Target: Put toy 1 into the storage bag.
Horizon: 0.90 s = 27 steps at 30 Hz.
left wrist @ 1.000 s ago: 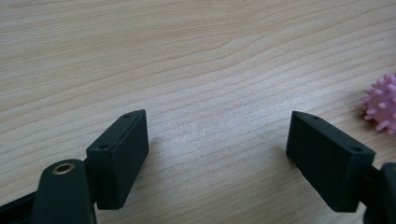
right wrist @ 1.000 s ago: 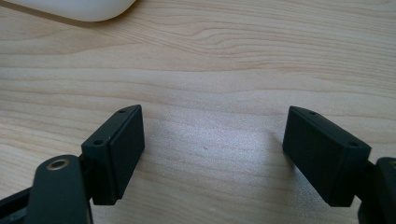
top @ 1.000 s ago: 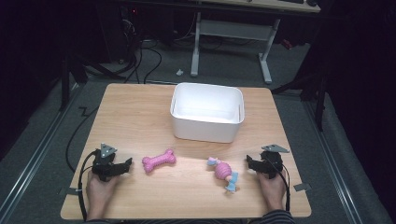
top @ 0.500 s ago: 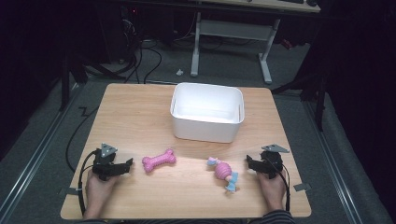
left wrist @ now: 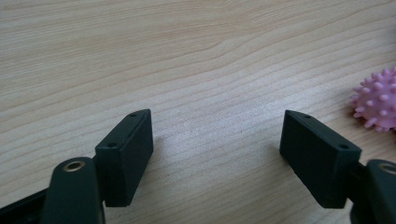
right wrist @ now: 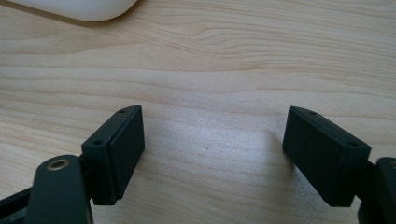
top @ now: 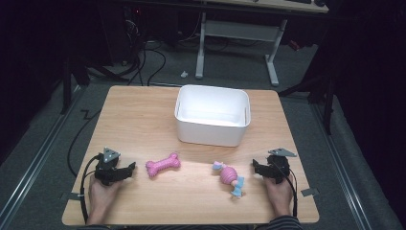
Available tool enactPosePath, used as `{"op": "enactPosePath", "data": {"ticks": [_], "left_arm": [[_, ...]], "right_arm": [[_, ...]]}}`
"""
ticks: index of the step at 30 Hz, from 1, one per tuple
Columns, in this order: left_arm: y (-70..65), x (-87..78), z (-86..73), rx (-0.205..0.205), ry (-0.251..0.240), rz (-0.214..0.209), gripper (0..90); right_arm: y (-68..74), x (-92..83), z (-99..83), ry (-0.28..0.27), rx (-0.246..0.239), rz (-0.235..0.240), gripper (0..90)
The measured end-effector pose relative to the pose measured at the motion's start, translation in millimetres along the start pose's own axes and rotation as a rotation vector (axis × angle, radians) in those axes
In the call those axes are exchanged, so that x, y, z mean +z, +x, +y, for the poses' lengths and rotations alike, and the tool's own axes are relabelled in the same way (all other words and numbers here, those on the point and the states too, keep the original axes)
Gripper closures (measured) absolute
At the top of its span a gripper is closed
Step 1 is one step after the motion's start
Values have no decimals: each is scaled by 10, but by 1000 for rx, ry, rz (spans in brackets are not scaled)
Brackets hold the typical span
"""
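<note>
**Both grippers rest apart from the toys**

The left gripper, jaws just closing yet parted around nothing, sits near the pink bone toy. The right gripper gapes empty beside the pink-and-blue chew toy on the wooden table.

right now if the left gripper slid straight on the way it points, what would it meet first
Probably bare table: the left gripper stands open with only wood ahead. The pink spiky bone toy sits off to the right of that line, likely a near miss.
</note>
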<state>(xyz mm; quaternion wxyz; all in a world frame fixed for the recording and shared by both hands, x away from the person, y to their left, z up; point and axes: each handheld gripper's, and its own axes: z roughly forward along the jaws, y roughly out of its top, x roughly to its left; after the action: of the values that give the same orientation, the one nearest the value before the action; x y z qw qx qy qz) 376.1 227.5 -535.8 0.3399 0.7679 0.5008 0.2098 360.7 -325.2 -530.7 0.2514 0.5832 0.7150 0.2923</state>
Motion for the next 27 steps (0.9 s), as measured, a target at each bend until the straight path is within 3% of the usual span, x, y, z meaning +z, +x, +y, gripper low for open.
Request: {"op": "enactPosePath", "data": {"ticks": [6, 19, 27], "left_arm": [[-23, 11, 51, 2, -4, -13, 267], [-68, -133, 152, -9, -42, -56, 262], [-175, -258, 209, 30, -55, -90, 260]], "right_arm": [[0, 0, 0, 0, 0, 0, 208], [1, -2, -2, -1, -1, 1, 208], [0, -2, -2, -1, -3, 2, 208]]}}
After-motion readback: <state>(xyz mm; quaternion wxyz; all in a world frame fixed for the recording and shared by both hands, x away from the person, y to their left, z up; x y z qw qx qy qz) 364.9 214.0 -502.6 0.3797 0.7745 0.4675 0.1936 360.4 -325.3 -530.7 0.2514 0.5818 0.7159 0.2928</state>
